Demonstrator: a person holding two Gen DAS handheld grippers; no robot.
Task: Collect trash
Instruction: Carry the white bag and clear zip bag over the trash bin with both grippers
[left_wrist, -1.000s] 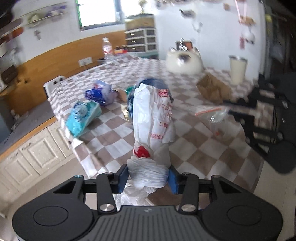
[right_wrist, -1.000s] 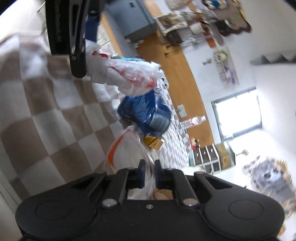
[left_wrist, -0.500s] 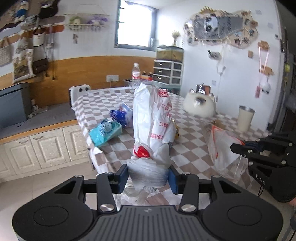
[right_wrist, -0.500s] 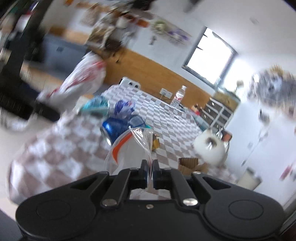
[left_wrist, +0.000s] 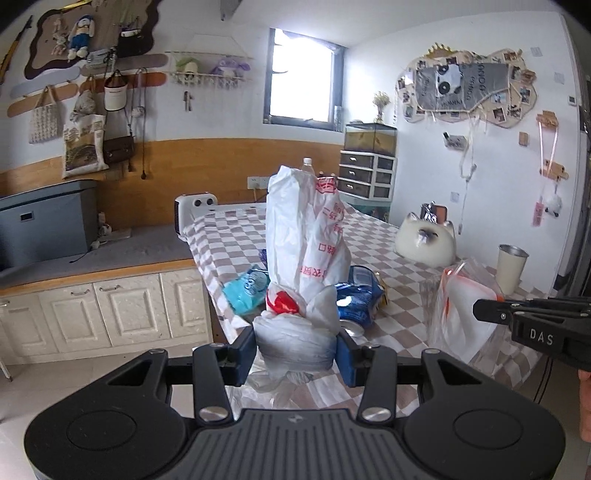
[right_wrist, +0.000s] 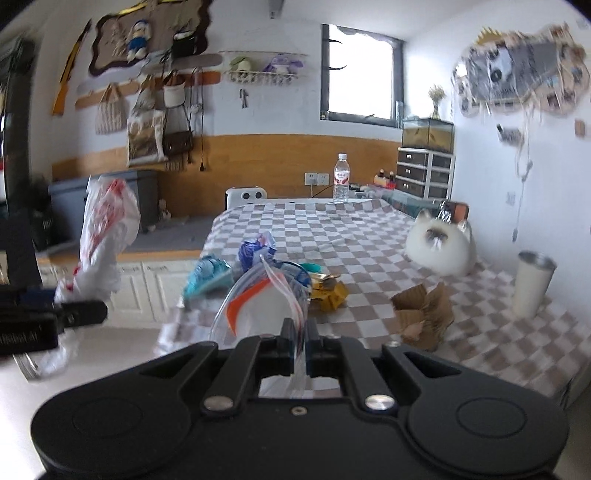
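Note:
My left gripper (left_wrist: 295, 350) is shut on a white plastic bag with red print (left_wrist: 306, 251), held upright off the near edge of the checkered table (left_wrist: 388, 236); the bag also shows in the right wrist view (right_wrist: 103, 236). My right gripper (right_wrist: 300, 341) is shut on a clear zip bag with an orange stripe (right_wrist: 262, 306), also seen in the left wrist view (left_wrist: 461, 310). On the table lie a blue crumpled packet (left_wrist: 358, 295), a teal wet-wipe pack (left_wrist: 245, 288), yellow wrappers (right_wrist: 328, 291) and a torn brown cardboard piece (right_wrist: 424, 314).
A cat-shaped white plush (right_wrist: 439, 247), a metal cup (right_wrist: 532, 284) and a water bottle (right_wrist: 340, 177) stand on the table. White cabinets with a grey top (left_wrist: 110, 295) run along the left. Bare floor (left_wrist: 74, 376) lies in front of the table.
Both grippers have levelled out and pulled back from the table, still holding their bags. The right view swung from tilted to upright. The white bag stays upright in the left gripper.

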